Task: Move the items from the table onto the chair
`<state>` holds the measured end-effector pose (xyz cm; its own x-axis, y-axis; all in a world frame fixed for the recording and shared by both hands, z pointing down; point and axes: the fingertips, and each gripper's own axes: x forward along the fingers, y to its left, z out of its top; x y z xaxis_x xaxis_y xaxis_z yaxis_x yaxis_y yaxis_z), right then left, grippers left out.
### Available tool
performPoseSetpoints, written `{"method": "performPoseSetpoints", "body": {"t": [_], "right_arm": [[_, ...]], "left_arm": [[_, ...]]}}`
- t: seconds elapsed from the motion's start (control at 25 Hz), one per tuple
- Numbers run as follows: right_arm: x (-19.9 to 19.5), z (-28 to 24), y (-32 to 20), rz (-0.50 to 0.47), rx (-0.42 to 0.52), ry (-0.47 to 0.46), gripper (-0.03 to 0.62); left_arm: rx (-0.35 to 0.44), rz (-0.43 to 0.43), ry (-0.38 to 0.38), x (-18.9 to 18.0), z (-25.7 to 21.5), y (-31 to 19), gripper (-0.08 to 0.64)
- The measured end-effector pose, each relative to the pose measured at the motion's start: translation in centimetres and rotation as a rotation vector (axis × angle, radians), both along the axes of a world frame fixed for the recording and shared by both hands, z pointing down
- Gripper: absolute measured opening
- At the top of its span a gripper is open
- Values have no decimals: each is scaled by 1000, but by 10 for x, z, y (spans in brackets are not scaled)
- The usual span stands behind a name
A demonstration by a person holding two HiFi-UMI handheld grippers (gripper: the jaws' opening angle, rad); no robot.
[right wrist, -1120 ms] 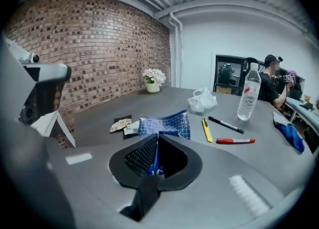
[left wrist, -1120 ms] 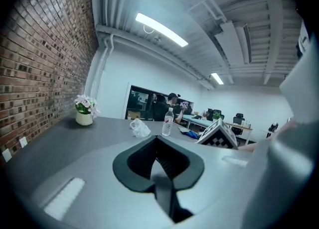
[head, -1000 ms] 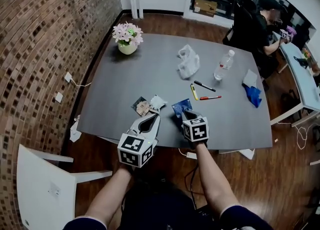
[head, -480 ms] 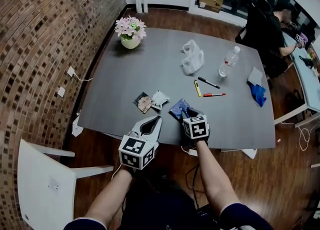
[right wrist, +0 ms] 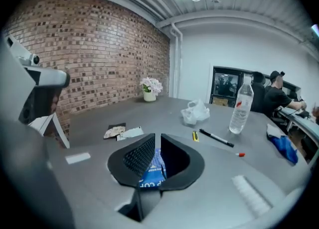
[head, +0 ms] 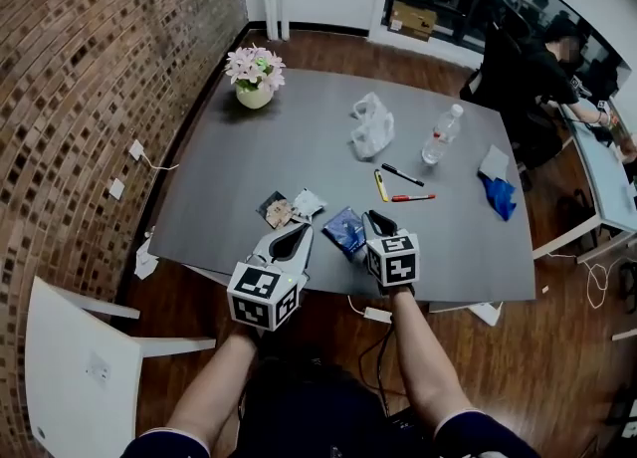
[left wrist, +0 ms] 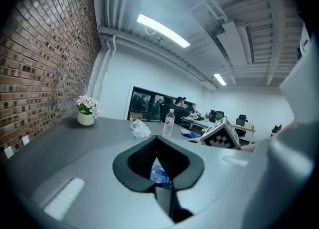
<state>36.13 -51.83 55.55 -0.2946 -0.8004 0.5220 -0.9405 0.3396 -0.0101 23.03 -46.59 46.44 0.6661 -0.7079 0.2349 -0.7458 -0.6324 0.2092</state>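
Reading from the left, the white chair (head: pixel 70 366) stands at eight o'clock in the head view, beside the brick wall, with none of the items on it that we can see. Next comes our left gripper (head: pixel 302 232), at six o'clock by the near edge of the grey table (head: pixel 249 157), its jaws clenched together on nothing. Two small sachets (head: pixel 289 209) lie on the table at twelve o'clock from its tip. Then comes the blue packet (head: pixel 346 229), at ten o'clock from our right gripper (head: pixel 371 219). It is pinched by one edge between jaws that have just been closing, above the table's near edge.

We judge the packet light, thin and floppy, with a slick printed skin, so it will droop and may slide out of a weak pinch. An edge or corner is the place to take it, as here, with the pads well onto the film and not at the very rim. A hard squeeze should not be needed.

Against a second ago, the packet no longer lies flat under the right gripper but appears lifted clear of the tabletop. The left gripper stays shut in much the same place. The sachets, the markers (head: pixel 398 185) and the water bottle (head: pixel 443 134), at one o'clock from the right gripper, lie as before.
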Motion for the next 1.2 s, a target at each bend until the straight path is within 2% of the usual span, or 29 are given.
{"method": "performPoseSetpoints", "body": {"t": [0.12,0.4,0.64,0.88,1.2], "right_arm": [[-1,-38,4,-5,90,-11,6],[-15,-139,24,-63,308,-102,2],[-32,-180,32,-134,385,-143,2],[-79,-211,38,-282,439,-213,2],[-199,-231,64,-564,468,-321,2]], "left_arm": [[33,-13,7,-2,-15,-3,11],[123,-42,28,-7,-62,1,11],[170,-94,19,-18,-85,10,11],[204,-247,-4,-63,-102,23,11],[248,-532,-62,-180,-118,70,11]]}}
